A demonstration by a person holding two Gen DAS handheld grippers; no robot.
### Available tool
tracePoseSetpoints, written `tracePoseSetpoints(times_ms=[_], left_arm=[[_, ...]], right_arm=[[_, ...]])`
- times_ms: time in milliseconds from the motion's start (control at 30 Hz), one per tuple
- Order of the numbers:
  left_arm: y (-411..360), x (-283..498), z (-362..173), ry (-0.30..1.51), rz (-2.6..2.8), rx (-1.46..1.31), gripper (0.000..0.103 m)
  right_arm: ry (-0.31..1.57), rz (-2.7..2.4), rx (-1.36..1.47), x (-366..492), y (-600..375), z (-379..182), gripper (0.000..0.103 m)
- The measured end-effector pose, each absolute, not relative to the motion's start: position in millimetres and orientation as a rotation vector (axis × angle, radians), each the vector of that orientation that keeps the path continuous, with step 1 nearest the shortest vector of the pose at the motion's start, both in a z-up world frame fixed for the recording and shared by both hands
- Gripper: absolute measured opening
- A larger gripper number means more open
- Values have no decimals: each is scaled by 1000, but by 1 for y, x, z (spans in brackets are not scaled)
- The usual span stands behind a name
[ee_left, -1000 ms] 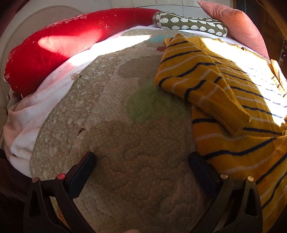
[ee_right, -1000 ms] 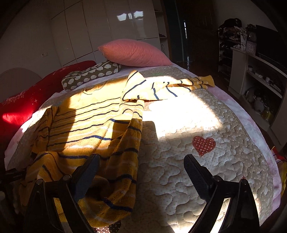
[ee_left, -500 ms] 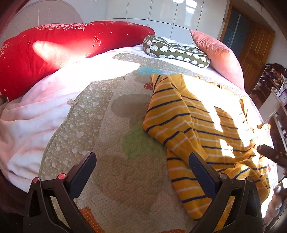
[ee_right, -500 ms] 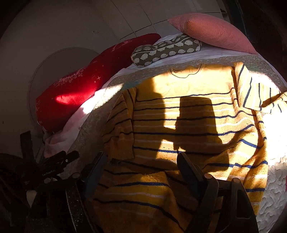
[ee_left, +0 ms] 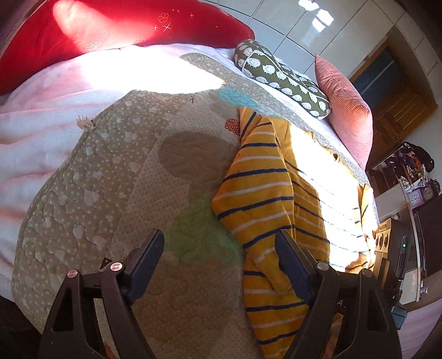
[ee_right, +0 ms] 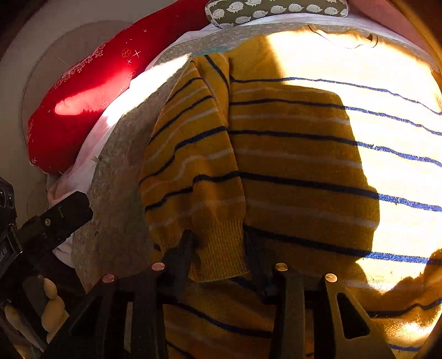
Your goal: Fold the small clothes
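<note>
1. Hard sunlight blows out the white blanket [ee_left: 69, 91] and part of the striped sweater [ee_left: 326, 176].
2. In the right wrist view a sharp-edged shadow darkens the sweater's middle; glare whitens its right side.
3. Fisheye bending curves every edge; corners fall dark.
4. Cupboard doors [ee_left: 317, 24] reflect window light.

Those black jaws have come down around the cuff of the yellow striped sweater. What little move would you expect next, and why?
Probably a small lift, carrying the sleeve cuff across the sweater body. The right gripper is closing its jaws with the ribbed cuff between them, and the sleeve lies along the sweater's side, unfolded. The left gripper holds nothing over the quilt.
</note>
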State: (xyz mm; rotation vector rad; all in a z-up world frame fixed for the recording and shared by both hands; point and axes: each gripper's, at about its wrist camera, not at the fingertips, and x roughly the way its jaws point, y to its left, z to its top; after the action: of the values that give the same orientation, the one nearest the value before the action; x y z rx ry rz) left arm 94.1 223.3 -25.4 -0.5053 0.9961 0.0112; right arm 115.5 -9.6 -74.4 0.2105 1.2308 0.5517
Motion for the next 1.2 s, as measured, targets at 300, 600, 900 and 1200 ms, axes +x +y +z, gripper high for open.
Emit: tracePoseSetpoints(times_ms=[300,600,900,1200], left_arm=[[270,26,7,864,297,-313,82],[337,-30,21,789,437,-358,82],[356,-36,10,807,455,-395,82],[310,-24,16,808,341,-369,82]], right_arm=[[1037,655,64,111,52,5,9],[988,824,-227,136,235,40,9],[1041,899,-287,154,338,4,20],[980,800,-127,147,176,40,36]])
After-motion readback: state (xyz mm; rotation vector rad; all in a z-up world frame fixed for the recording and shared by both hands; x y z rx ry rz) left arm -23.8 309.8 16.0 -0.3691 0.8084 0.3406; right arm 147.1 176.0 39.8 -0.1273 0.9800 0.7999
